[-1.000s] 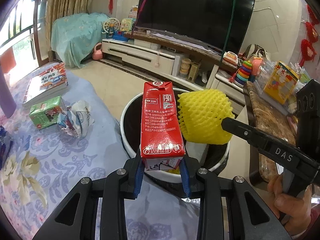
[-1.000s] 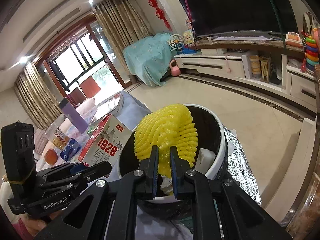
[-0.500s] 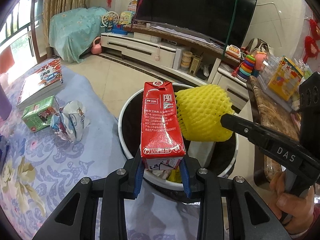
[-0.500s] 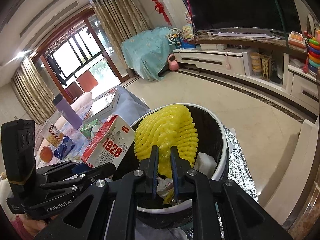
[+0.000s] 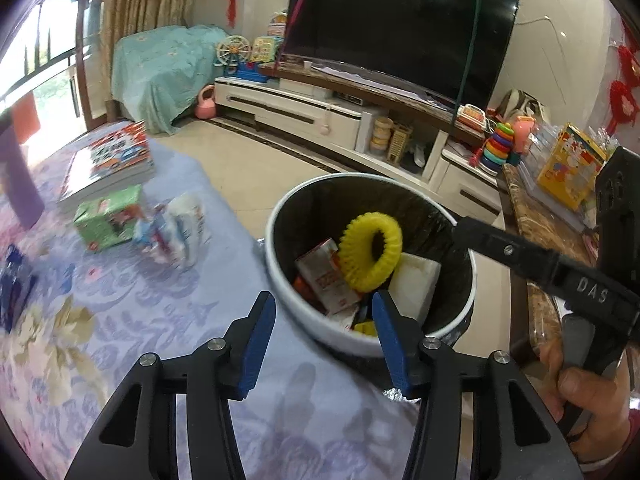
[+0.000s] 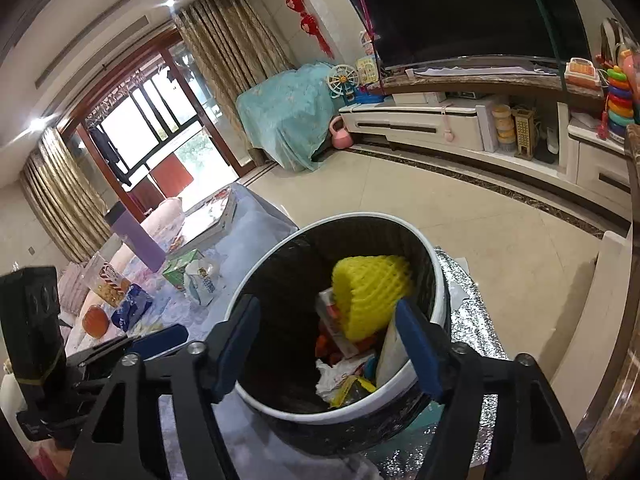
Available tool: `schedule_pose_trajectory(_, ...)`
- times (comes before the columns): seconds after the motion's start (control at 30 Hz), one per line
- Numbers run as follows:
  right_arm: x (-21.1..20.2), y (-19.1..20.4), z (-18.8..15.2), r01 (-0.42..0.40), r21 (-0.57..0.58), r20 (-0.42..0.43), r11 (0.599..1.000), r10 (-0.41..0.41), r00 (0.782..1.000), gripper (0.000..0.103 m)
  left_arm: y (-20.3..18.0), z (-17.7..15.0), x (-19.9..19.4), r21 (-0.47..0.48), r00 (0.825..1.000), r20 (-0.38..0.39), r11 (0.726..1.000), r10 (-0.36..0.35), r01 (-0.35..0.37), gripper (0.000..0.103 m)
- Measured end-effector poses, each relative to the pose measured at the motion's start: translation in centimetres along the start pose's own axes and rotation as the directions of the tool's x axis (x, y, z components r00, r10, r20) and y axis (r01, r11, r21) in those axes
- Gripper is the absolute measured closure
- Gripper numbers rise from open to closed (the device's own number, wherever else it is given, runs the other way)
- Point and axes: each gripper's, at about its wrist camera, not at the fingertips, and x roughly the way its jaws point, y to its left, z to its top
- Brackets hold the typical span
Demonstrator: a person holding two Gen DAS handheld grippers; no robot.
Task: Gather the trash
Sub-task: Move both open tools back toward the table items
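The white-rimmed bin with a black liner stands beside the table. Inside it lie the yellow foam net and the red milk carton, on other rubbish. My left gripper hangs over the bin's near rim, its jaws opening with nothing between them. My right gripper is above the same bin, jaws opening and empty; the foam net and carton rest below it. On the tablecloth lie a green carton and a crumpled wrapper.
Books, a purple bottle and a blue packet sit on the flowered tablecloth. A snack bag and an orange fruit lie further back. A marble-topped side table flanks the bin. A hand holds the right gripper.
Both grippers have opened. The red carton has dropped from the left one and the yellow foam net from the right one; both now lie in the bin.
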Motion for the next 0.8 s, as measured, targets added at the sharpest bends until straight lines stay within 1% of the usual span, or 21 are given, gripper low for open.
schedule_pose_trajectory(0.13, -0.4, 1.0, -0.5, -0.015, 0.003, 0.008, 1.0, 0.015, 1.0, 0.018, 1.3, -2.0, -1.7, -0.046, 1.0, 0.002, 0.999, 0.009, -0.008, 0.053)
schedule_pose_trajectory(0.17, -0.5, 1.3, -0.7, -0.021, 0.004, 0.011, 1.0, 0.021, 1.0, 0.015, 1.8, -2.5, -2.2, -0.059, 1.0, 0.004, 0.998, 0.009, -0.009, 0.052)
schedule_pose_trajectory(0.2, -0.6, 1.7, -0.9, -0.025, 0.003, 0.013, 1.0, 0.025, 1.0, 0.014, 2.1, -2.7, -2.6, -0.067, 1.0, 0.005, 0.998, 0.012, -0.011, 0.05)
schedule_pose_trajectory(0.33, -0.6, 3.4, -1.8, -0.05, -0.005, 0.004, 0.999, 0.05, 0.999, 0.013, 3.6, -4.2, -4.4, -0.112, 0.999, 0.012, 0.993, 0.031, -0.029, 0.049)
schedule_pose_trajectory(0.4, -0.4, 4.5, -2.3, -0.061, -0.016, -0.006, 0.998, 0.061, 0.998, 0.011, 4.6, -4.9, -5.2, -0.135, 0.999, 0.014, 0.99, 0.049, -0.047, 0.049)
schedule_pose_trajectory(0.5, 0.1, 6.2, -3.3, -0.072, -0.039, -0.017, 0.997, 0.072, 0.997, 0.01, 5.8, -6.2, -6.4, -0.161, 0.997, 0.011, 0.984, 0.073, -0.07, 0.049)
schedule_pose_trajectory(0.8, 1.8, 10.8, -5.8, -0.113, -0.104, -0.083, 0.988, 0.104, 0.991, 0.009, 9.2, -8.7, -9.0, -0.232, 0.99, 0.004, 0.964, 0.138, -0.133, 0.048)
